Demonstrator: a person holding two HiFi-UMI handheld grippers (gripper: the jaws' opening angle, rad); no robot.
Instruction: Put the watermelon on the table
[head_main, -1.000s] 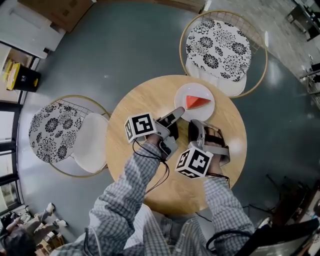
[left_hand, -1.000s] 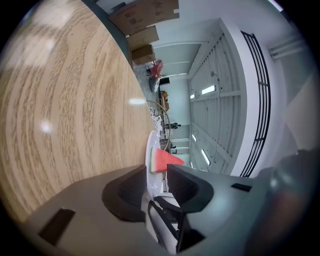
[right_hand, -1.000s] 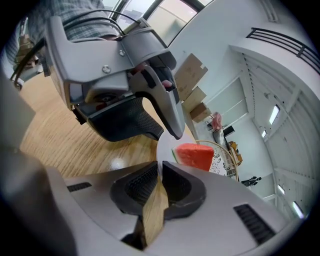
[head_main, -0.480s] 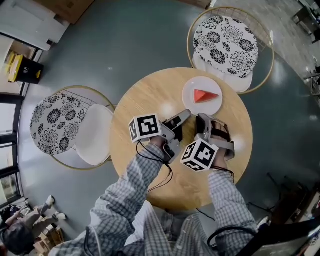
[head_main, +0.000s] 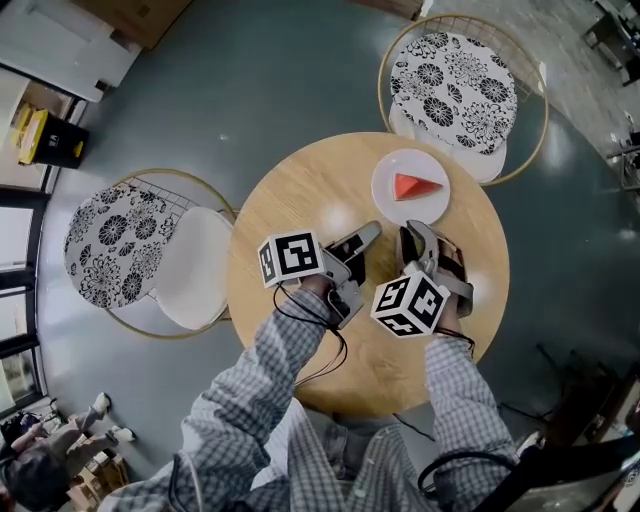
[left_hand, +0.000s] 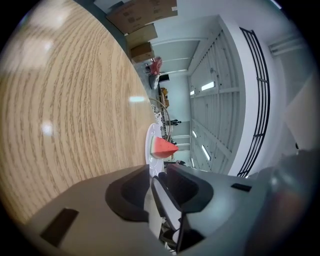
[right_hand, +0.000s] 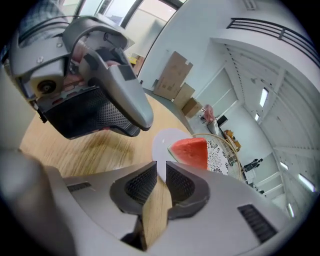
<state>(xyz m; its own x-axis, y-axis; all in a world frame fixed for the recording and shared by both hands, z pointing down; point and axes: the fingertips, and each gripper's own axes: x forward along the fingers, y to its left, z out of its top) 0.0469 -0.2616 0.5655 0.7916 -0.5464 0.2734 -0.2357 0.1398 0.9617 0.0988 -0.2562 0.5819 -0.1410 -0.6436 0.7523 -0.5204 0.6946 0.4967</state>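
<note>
**Fingers narrow, slice not yet taken**

On the left gripper (left_hand: 158, 175) the fingers are set to a narrow slit, and nothing is held between them. The same is seen on the right gripper (right_hand: 160, 172), where only wood grain shows through the gap. Both are held low over the round, pale-grained tabletop (head_main: 300, 200), side by side and pointed at the plate (head_main: 395, 206). Beyond the tips lies the watermelon (right_hand: 192, 150), a red wedge with a thin green rind. It is carried on the smooth white plate near the tabletop's far edge and is touched by neither gripper.

The approach is judged to be the step in hand. One pair of fingers would best be opened wider than the wedge before it is closed on. The broad flat faces should be taken rather than the pointed tip. A light squeeze is advised, since the flesh is likely soft and slick. The glossy plate may slide on the wood, so it could be steadied by the other gripper.
</note>
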